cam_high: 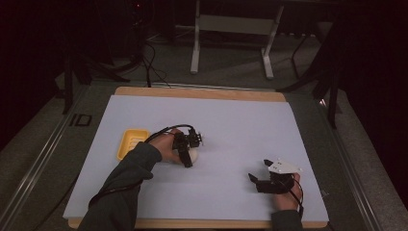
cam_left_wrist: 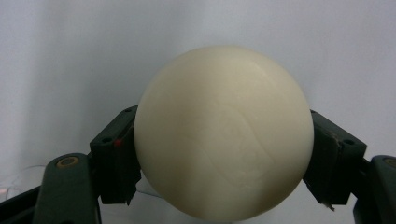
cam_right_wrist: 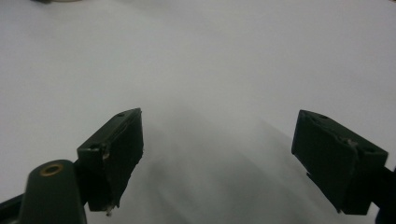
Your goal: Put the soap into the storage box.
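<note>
left gripper view: left gripper [cam_left_wrist: 223, 154] clamped on cream ball [cam_left_wrist: 223, 133], jaws touching both its sides. yellow tray [cam_high: 131, 143] just behind the l hand. right gripper [cam_right_wrist: 219, 158] spread apart w/ nothing between. risk imo: smooth round ball could squirt out if the squeeze slackens.

Smooth cream-white ball [cam_left_wrist: 223, 133] clamped between left gripper [cam_left_wrist: 224, 154] fingers [cam_left_wrist: 114, 161], beside yellow tray [cam_high: 131, 143].

Smooth matt ball [cam_left_wrist: 223, 135]; matt white sheet [cam_high: 240, 125].
</note>
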Action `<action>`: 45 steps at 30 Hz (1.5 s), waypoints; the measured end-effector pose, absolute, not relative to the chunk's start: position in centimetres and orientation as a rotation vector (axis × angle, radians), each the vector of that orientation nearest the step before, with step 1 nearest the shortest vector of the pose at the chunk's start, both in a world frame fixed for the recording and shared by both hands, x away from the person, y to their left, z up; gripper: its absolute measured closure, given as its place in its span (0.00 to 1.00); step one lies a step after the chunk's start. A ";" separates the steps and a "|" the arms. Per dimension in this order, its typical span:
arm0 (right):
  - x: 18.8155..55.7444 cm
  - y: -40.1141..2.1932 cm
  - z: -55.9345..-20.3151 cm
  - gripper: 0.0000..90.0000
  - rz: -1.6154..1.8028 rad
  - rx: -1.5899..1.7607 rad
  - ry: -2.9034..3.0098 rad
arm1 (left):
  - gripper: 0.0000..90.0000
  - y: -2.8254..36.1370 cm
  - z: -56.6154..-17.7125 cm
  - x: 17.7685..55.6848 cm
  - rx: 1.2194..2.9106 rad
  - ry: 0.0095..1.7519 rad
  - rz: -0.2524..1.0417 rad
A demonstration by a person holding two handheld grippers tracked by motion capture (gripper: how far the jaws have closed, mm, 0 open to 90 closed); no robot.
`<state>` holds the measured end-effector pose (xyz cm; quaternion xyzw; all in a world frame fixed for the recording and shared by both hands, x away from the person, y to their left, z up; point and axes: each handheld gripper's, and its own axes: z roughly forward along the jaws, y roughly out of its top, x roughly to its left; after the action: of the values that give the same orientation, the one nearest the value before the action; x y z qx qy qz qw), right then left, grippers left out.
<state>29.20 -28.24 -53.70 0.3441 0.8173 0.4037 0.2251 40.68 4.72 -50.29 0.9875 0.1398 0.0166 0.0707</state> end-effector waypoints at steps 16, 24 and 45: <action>29.2 -28.2 -53.7 0.18 1.113 0.945 2.258 | 0.28 4.3 -50.1 40.9 3.034 0.338 0.050; 29.2 -28.2 -53.7 0.18 1.112 0.943 2.259 | 0.28 4.7 -49.8 40.9 3.028 0.345 0.057; 29.2 -28.2 -53.7 0.18 1.110 0.943 2.258 | 0.28 6.4 -47.9 40.9 2.997 0.358 0.062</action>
<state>29.19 -28.21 -53.69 0.3417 0.8188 0.4026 0.2253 40.89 6.36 -47.92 0.9909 0.1183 0.0204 0.0613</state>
